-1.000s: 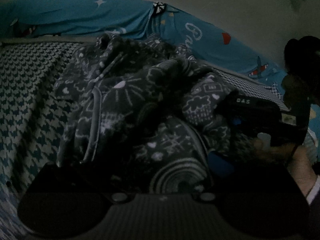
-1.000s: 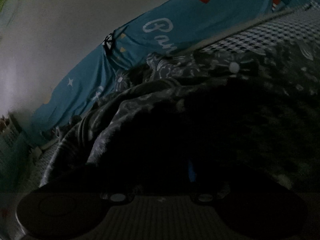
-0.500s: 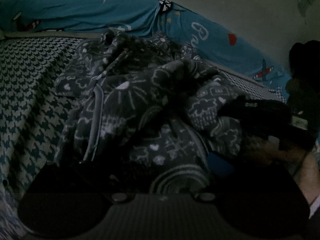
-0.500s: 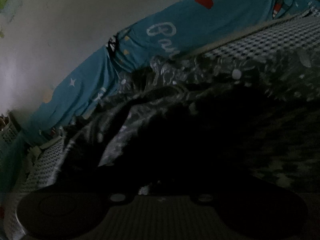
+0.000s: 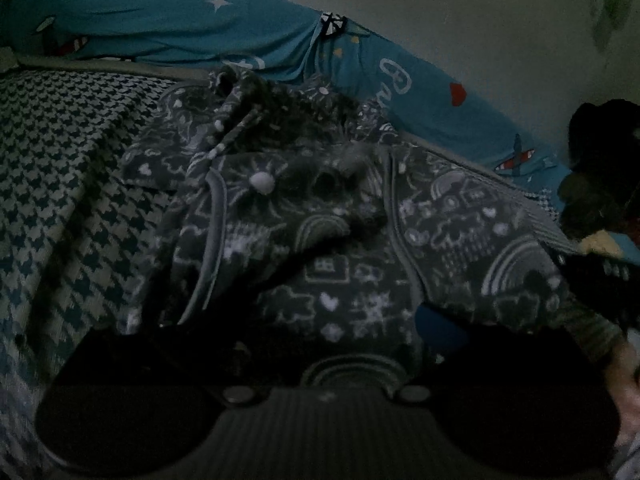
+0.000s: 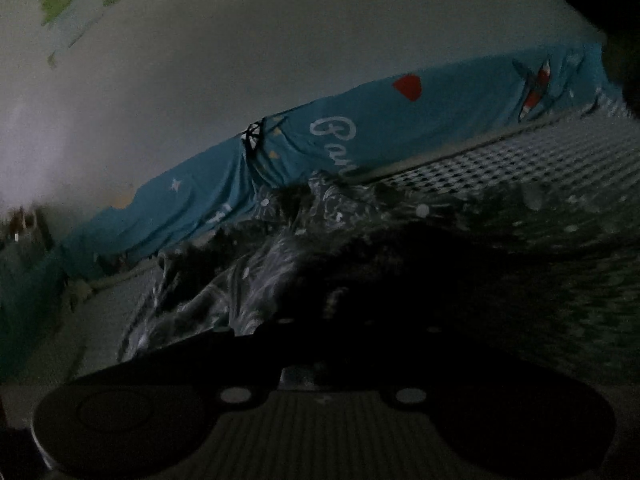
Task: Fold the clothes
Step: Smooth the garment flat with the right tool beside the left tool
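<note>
Pretty dark shots, so only so much was clear. The grey garment [image 5: 328, 240] with the white doodle print (rainbows, hearts, clouds) lay bunched up on the houndstooth bedcover [image 5: 60, 168], right in front of the left tongs [image 5: 320, 344] and spilling over their tips. Fabric sat between the two left fingers, with a blue pad [image 5: 436, 328] poking out on the right one, but I couldn't tell whether they were actually pinching the cloth or just standing in it.

The right tongs [image 6: 320, 344] were closed down narrow, and the same garment [image 6: 256, 280] ran straight up from their tips in a taut ridge, so they looked clamped on a fold of it. It was too black there to see the pads themselves.

Beyond the garment, past both tongs, a blue sheet [image 5: 248, 40] with stars and a red heart ran along the wall [image 6: 280, 40].
</note>
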`<control>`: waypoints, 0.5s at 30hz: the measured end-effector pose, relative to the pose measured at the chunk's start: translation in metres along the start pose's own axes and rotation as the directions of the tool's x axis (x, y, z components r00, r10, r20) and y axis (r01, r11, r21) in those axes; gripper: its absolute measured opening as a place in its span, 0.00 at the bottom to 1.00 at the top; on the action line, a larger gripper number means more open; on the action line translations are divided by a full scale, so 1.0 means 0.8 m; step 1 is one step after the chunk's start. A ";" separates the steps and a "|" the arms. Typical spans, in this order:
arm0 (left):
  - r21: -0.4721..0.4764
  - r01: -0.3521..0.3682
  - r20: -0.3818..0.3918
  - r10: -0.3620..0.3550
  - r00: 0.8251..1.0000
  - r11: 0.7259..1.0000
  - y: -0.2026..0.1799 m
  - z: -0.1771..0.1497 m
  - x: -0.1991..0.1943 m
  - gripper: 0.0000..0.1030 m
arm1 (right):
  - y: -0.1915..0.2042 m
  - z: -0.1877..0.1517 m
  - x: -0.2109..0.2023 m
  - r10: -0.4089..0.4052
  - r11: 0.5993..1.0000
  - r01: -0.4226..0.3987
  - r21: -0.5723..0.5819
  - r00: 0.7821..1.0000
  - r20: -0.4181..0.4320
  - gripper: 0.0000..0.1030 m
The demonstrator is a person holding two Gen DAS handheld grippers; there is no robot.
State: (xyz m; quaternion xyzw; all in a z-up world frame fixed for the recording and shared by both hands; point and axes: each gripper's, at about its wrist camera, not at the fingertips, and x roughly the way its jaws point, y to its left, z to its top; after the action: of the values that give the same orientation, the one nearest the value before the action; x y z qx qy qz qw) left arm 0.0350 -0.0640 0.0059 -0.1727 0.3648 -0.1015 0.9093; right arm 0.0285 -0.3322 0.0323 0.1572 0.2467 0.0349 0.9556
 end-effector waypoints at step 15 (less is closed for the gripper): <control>0.071 0.044 -0.030 -0.042 0.999 0.996 -0.026 -0.042 -0.032 1.00 | -0.035 -0.033 -0.041 -0.075 0.997 0.076 0.018 0.995 -0.068 0.12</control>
State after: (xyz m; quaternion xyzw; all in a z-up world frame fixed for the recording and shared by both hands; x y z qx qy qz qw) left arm -0.0079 -0.0836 0.0074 -0.1463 0.3699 -0.1366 0.9073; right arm -0.0130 -0.3558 0.0165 0.1561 0.2849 0.0014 0.9458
